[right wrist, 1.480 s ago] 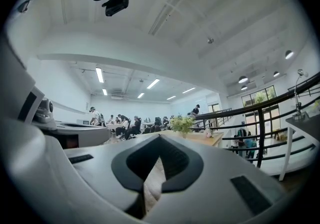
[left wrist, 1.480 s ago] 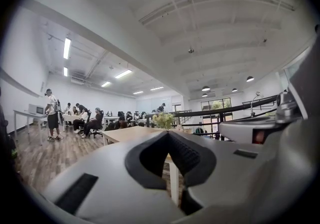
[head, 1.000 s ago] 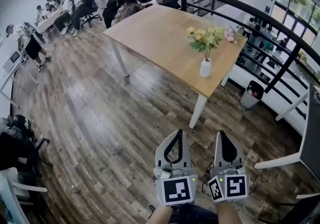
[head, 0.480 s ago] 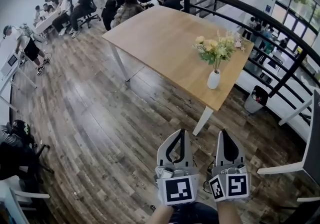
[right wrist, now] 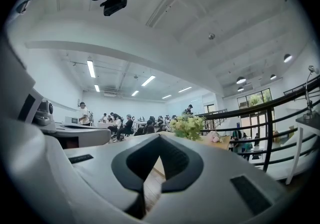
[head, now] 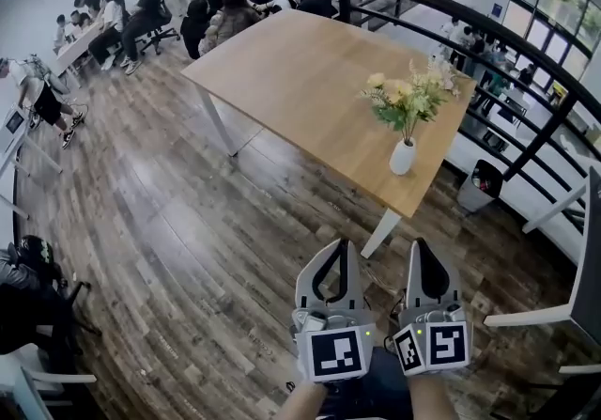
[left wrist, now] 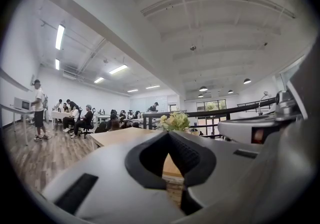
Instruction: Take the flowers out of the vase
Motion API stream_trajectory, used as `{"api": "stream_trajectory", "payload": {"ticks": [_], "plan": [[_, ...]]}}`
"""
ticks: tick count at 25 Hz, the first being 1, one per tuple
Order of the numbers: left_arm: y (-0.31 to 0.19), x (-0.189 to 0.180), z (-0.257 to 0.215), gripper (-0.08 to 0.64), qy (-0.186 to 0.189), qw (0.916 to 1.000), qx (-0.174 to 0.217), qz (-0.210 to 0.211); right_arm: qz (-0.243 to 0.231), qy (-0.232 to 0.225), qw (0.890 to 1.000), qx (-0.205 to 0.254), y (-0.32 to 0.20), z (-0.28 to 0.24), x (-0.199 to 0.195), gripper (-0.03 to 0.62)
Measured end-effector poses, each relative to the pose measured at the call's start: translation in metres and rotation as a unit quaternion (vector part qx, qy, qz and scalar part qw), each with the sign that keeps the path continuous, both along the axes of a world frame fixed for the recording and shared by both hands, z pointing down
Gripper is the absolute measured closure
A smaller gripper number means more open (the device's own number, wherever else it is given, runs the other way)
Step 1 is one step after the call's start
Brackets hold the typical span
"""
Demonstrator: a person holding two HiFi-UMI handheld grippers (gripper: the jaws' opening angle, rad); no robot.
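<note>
People (head: 141, 9) sit at desks far left. My left gripper (head: 336, 249) and right gripper (head: 420, 247) both have their fingers pressed together, holding nothing, over the wood floor (head: 188, 249) and short of the table (head: 300, 70). The flowers (head: 406, 99) stand in the white vase (head: 402, 157) near the table's right edge, beside the black railing (head: 488, 42).

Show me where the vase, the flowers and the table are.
vase (head: 402, 159), head view, middle of its white body.
flowers (head: 405, 97), head view, centre of the bunch.
table (head: 300, 70), head view, bare wooden top.
</note>
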State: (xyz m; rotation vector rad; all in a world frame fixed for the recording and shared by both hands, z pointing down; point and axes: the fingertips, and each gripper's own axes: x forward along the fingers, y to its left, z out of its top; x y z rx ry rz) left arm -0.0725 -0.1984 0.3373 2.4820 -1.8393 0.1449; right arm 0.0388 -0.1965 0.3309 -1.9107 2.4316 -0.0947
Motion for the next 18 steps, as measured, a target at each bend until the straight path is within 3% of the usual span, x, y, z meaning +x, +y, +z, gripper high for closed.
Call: {"api": "stream_trajectory", "payload": {"ticks": [18], "plan": [[-0.051, 0.014, 0.015, 0.528, -0.006, 0.9998, -0.017, -0.001, 0.004, -0.002, 1.000, -0.014, -0.059, 0.012, 0.019, 0.600]]}}
